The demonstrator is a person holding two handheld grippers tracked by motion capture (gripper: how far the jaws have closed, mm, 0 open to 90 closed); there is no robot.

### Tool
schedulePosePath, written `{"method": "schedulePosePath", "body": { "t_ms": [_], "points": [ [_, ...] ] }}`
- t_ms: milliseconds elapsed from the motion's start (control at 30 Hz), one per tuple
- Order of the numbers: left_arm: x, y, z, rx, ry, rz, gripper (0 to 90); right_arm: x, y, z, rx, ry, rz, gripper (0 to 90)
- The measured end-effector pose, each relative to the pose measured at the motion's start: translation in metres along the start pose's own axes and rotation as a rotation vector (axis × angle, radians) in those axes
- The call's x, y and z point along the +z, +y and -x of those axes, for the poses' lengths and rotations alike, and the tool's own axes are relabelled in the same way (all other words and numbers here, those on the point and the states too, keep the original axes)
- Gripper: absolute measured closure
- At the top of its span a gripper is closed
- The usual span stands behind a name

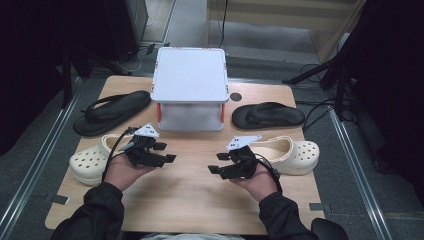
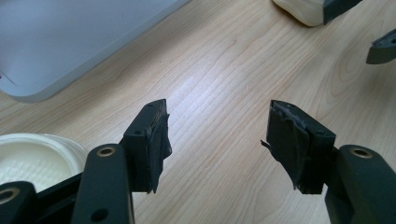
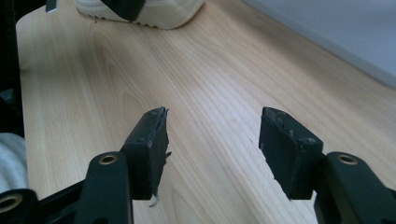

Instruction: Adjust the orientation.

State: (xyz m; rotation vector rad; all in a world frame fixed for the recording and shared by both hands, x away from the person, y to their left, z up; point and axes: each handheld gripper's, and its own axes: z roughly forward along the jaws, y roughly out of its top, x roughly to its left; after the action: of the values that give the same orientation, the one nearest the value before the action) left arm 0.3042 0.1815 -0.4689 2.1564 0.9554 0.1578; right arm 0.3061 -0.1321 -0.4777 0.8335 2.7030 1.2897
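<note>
Going left to right across the tabletop (image 1: 190,200): black flip-flop (image 1: 112,112) at the far left, cream clog (image 1: 90,162) just in front of it. Left tongs (image 1: 167,152) just beside that clog, spread wide, nothing between the pads, pointed toward the middle. White lidded box (image 1: 190,87) at the back centre, lid on. Right tongs (image 1: 216,166) mirroring the left ones, also released and empty, over bare wood. Then a second black flip-flop (image 1: 267,115) at the right rear and a second cream clog (image 1: 295,155) in front, touching or nearly touching the right hand's side, hard to tell which.

Progress-wise, looks like square one: no shoe gripped, none lifted, pairs split across the two sides, box shut. Probably everything left to do, whether pairing or boxing.

Count: two flip-flops, two clogs, one box, two tongs.
</note>
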Motion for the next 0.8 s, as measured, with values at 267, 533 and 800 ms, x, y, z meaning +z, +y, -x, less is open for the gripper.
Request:
{"method": "schedulePosePath", "body": {
  "t_ms": [267,533,800],
  "points": [
    [-0.004,0.001,-0.002,-0.004,-0.003,-0.001,39.3,-0.007,-0.002,0.006,-0.038,-0.060,0.026,44.7],
    [-0.016,0.001,-0.011,-0.047,0.001,0.001,43.2,-0.010,-0.003,0.008,-0.041,-0.071,0.039,45.4],
    [-0.022,0.003,-0.011,-0.040,0.014,-0.030,44.6,-0.011,-0.002,0.010,-0.037,-0.082,0.035,47.0]
  ]
}}
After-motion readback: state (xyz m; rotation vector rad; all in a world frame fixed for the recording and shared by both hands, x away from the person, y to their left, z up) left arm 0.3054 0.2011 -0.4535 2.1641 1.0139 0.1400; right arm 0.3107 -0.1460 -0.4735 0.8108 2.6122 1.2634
